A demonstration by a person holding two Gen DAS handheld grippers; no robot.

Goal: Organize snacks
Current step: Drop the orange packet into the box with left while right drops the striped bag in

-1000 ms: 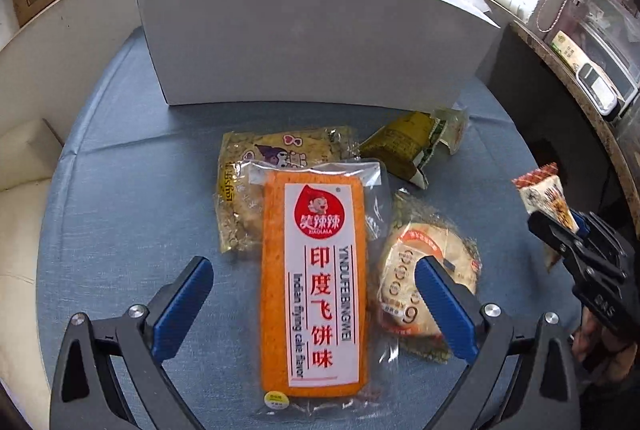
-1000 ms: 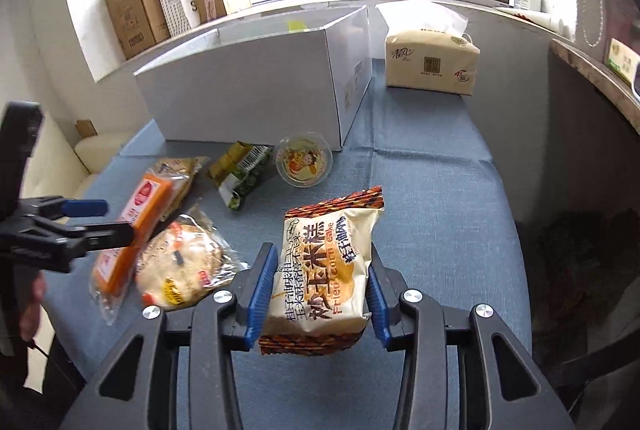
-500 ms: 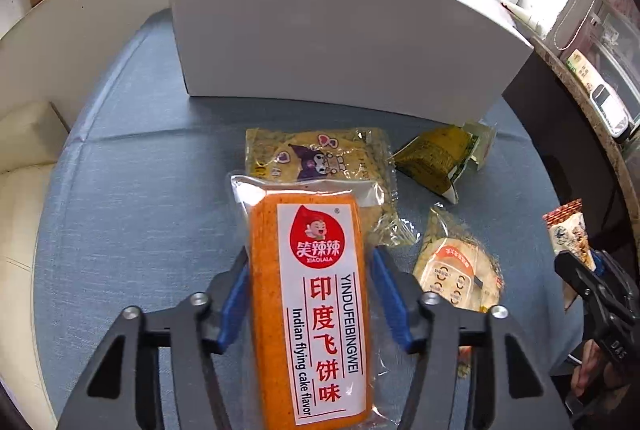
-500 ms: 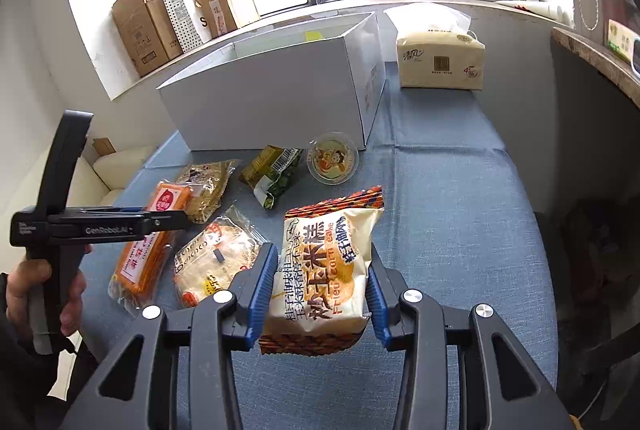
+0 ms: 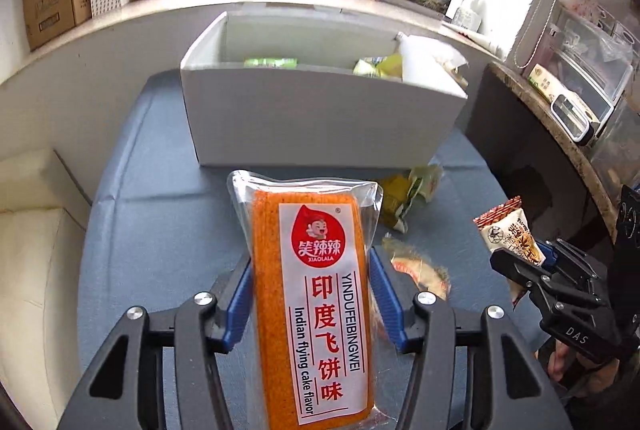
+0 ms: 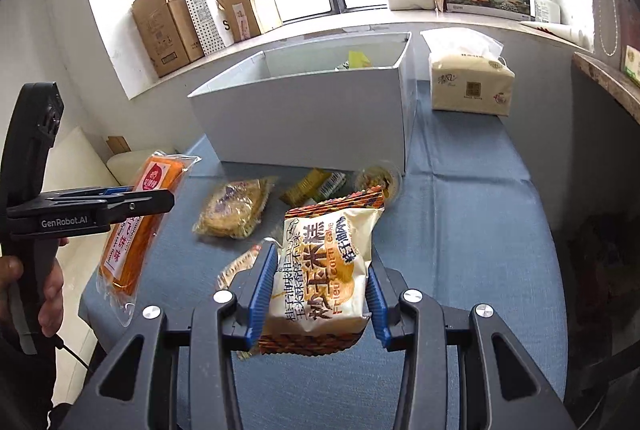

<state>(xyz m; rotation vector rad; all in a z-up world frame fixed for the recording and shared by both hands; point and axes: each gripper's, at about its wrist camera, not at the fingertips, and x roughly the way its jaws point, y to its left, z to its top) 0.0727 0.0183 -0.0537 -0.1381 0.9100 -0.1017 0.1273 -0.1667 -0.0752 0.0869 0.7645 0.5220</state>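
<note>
Two tools: each clamps one packet.
Left view, left tool (image 5: 310,304): closed on the flying cake (image 5: 316,306), gripped across its long sides near the middle and lifted off the bench (image 5: 160,230), pointing at the box (image 5: 320,118).
Handling: probably light, brittle inside slick film; a mid-length hold limits sagging.
Right view, right tool (image 6: 318,296): closed on the corn cake (image 6: 320,270), a puffy, soft bag held by its sides above the bench.
Pose: both level, short of the box; left hand (image 6: 48,286) on its handle.
</note>
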